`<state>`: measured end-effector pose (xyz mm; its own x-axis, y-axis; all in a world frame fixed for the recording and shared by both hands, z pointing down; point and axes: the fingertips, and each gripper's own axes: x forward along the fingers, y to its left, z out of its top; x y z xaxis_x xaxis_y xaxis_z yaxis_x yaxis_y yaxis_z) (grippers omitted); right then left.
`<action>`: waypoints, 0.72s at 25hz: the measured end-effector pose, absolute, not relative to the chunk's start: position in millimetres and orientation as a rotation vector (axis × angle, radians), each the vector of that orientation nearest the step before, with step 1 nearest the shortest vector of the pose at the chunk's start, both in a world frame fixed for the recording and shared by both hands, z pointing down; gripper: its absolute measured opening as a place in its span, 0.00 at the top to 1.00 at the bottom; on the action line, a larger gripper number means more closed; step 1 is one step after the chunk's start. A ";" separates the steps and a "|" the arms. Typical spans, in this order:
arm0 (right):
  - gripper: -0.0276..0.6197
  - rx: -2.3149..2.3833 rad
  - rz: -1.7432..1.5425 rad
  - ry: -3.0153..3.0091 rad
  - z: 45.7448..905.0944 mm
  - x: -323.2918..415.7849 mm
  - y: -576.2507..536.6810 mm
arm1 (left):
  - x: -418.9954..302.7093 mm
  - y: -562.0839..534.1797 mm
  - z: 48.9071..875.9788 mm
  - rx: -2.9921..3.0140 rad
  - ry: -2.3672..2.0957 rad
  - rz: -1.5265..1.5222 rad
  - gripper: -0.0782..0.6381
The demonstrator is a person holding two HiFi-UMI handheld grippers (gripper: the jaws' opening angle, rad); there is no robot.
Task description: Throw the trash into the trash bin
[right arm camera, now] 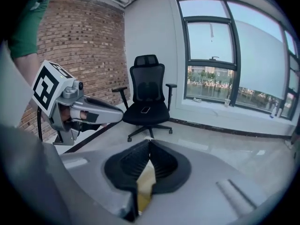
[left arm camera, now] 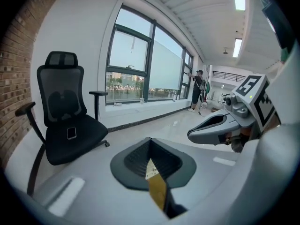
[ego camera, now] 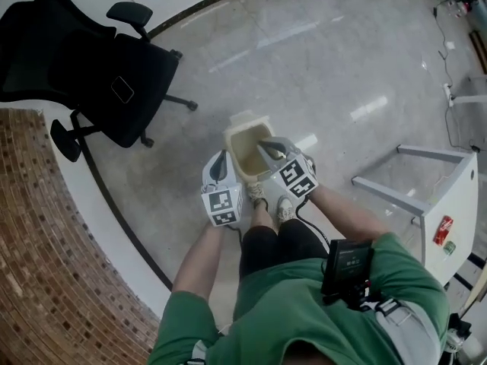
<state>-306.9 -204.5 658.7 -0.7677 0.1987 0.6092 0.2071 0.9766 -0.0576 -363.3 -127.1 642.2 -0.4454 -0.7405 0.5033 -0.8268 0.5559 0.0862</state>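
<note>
A broad sweep of polished grey floor (ego camera: 319, 67) lies open ahead of your jaws, edged by one dark border strip that curves along the foot of the walls. There is free room in front and to either side of the bin. One brick wall (ego camera: 46, 265) closes the space to the left of your left jaws, and one long run of windows (right arm camera: 234, 55) stands far ahead. One black office chair (ego camera: 91, 59) sits ahead and to the left, well apart from both grippers, with one small dark flat device (ego camera: 122, 90) on its seat. One white table frame (ego camera: 449, 204) stands off to the right of your right jaws, also well apart. One person stands far off by the windows in the left gripper view. One tan trash bin (ego camera: 245, 150) sits open on the floor directly below and just ahead of the two sets of jaws, at your feet. Whether trash lies inside cannot be told. You hold two grippers side by side above it. The left gripper (left arm camera: 150, 142) has its jaws together, tips meeting, and the right gripper (right arm camera: 150, 141) has its jaws together likewise. A tan sliver (left arm camera: 157, 186) shows through the slot behind the closed tips, and what it belongs to cannot be told.
</note>
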 end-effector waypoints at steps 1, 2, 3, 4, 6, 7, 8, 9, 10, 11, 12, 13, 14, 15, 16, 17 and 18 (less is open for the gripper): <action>0.95 -0.281 -0.015 -2.493 643.5 -305.5 -206.4 | -362.3 -129.3 627.5 1.274 -2.326 0.237 0.88; 0.95 -0.278 -0.014 -2.520 628.3 -303.7 -208.2 | -360.3 -131.6 613.3 1.290 -2.348 0.242 0.88; 0.95 -0.273 -0.013 -2.546 613.6 -301.6 -209.9 | -357.4 -134.0 599.5 1.308 -2.368 0.244 0.88; 0.95 -0.267 -0.015 -2.571 599.2 -299.7 -211.6 | -354.2 -136.5 586.2 1.325 -2.386 0.243 0.88; 0.95 -0.255 -0.019 -2.620 570.8 -295.8 -214.8 | -347.9 -140.0 560.8 1.352 -2.422 0.246 0.88; 0.95 -0.250 -0.017 -2.640 557.0 -292.1 -215.6 | -343.5 -140.5 548.9 1.360 -2.437 0.251 0.88; 0.95 -0.244 -0.012 -2.658 543.6 -286.4 -215.6 | -337.5 -140.3 537.7 1.366 -2.449 0.256 0.88; 0.95 -0.237 -0.006 -2.675 530.7 -279.0 -215.4 | -330.2 -139.8 527.1 1.371 -2.459 0.257 0.88; 0.95 -0.229 -0.003 -2.692 517.8 -271.4 -215.5 | -323.0 -139.3 516.4 1.375 -2.468 0.253 0.88; 0.95 -0.221 -0.006 -2.711 505.0 -264.9 -215.7 | -317.0 -138.7 505.3 1.380 -2.481 0.245 0.88; 0.95 -0.214 -0.013 -2.733 491.9 -259.9 -216.2 | -312.5 -138.0 493.6 1.383 -2.498 0.235 0.88; 0.95 -0.210 -0.020 -2.756 478.9 -255.9 -216.9 | -308.7 -137.0 481.7 1.384 -2.519 0.225 0.88; 0.95 -0.207 -0.025 -2.777 466.3 -251.9 -217.5 | -304.7 -135.7 470.3 1.383 -2.541 0.216 0.88; 0.95 -0.204 -0.029 -2.796 454.8 -247.0 -217.9 | -299.5 -134.2 460.0 1.381 -2.561 0.208 0.88; 0.95 -0.202 -0.033 -2.814 444.3 -241.4 -218.3 | -293.6 -132.7 450.7 1.378 -2.580 0.202 0.88; 0.95 -0.199 -0.036 -2.832 434.4 -235.9 -218.8 | -288.0 -131.2 442.0 1.376 -2.599 0.200 0.88; 0.95 -0.196 -0.039 -2.850 424.6 -230.8 -219.5 | -283.0 -129.9 433.5 1.373 -2.619 0.200 0.88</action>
<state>-230.8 -219.5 424.6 -0.9506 0.1301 0.2819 0.1378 0.9904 0.0077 -283.0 -129.9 433.5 -0.5584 -0.8003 0.2185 -0.8242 0.5651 -0.0366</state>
